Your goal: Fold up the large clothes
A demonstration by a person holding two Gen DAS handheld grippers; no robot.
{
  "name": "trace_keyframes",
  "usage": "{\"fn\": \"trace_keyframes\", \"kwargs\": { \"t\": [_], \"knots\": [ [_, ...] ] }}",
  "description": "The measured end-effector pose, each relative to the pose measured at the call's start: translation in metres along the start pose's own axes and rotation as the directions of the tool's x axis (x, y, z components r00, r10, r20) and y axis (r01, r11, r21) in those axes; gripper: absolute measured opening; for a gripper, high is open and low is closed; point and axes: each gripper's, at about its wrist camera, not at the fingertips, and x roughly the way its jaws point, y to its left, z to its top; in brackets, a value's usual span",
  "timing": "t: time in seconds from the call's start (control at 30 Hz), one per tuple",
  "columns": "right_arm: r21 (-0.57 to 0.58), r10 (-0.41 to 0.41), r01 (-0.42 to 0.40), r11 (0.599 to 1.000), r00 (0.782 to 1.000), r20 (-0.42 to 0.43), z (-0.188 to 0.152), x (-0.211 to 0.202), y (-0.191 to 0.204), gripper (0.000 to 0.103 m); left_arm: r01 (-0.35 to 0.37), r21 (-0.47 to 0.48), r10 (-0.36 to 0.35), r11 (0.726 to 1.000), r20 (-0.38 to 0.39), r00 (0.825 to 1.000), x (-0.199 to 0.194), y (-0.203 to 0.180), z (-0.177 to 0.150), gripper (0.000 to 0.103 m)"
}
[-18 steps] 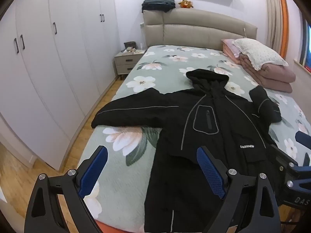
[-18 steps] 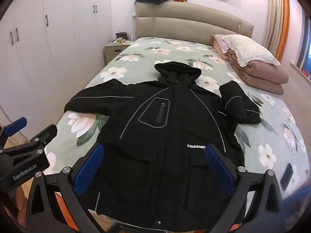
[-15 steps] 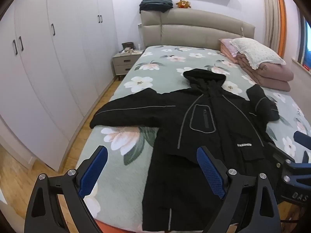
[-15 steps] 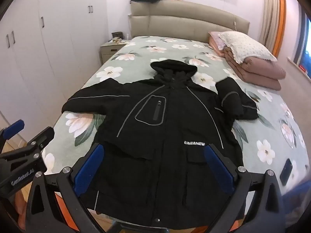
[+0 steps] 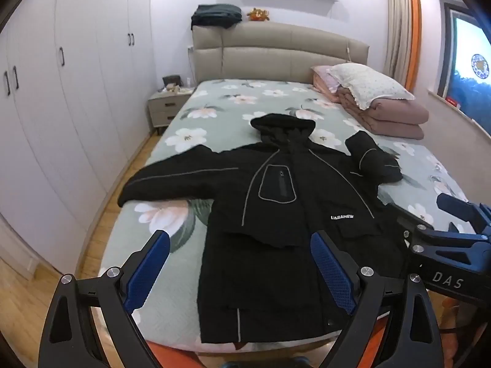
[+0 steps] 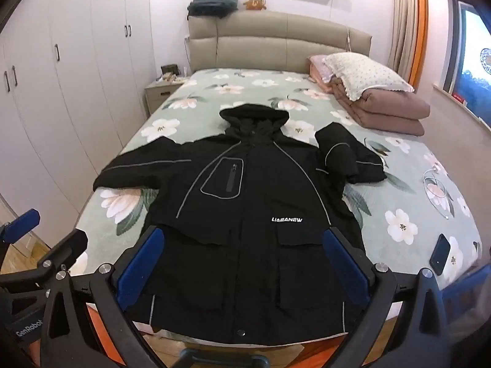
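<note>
A large black hooded jacket [image 5: 285,214] [image 6: 245,214] lies front up on the bed [image 5: 159,263] [image 6: 408,214], hem at the foot edge. Its left sleeve is spread out flat; its right sleeve [image 6: 346,159] is bunched and folded up. My left gripper [image 5: 241,263] is open and empty, held above the foot of the bed over the jacket's left side. My right gripper [image 6: 245,263] is open and empty, above the jacket's lower half. Each gripper shows at the edge of the other's view.
White wardrobes [image 5: 61,107] line the left wall, with a strip of wooden floor beside the bed. A nightstand [image 5: 165,107] stands by the headboard. Folded pink quilts and a pillow [image 6: 377,98] sit at the bed's far right. A dark phone [image 6: 439,257] lies near the right foot corner.
Both grippers have pulled back and risen slightly; the jacket and bed appear a little farther and lower in both views. The jacket has not moved.
</note>
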Motion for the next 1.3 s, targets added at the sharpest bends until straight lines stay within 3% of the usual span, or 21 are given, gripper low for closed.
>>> {"fn": "trace_keyframes", "kwargs": {
  "t": [0.33,0.57,0.8,1.3],
  "knots": [
    [-0.03,-0.004,0.006,1.0,0.996,0.089,-0.003,-0.052,0.002,0.103,-0.078,-0.011,0.079,0.997,0.142,0.987,-0.067,-0.009,-0.003,0.094],
    [-0.012,-0.017,0.019,1.0,0.995,0.099,-0.006,-0.056,-0.004,0.103,-0.095,-0.001,0.094,0.995,0.174,0.98,-0.081,-0.008,-0.001,0.094],
    [-0.015,-0.059,0.06,0.998,0.994,0.097,-0.006,-0.051,-0.006,0.103,-0.11,-0.008,0.11,0.994,0.173,0.979,-0.081,-0.007,-0.001,0.094],
    [0.011,-0.037,0.036,0.999,0.998,0.045,0.001,-0.018,-0.017,0.103,-0.095,-0.015,0.096,0.995,0.1,0.99,-0.042,-0.006,0.006,0.094]
  ]
}}
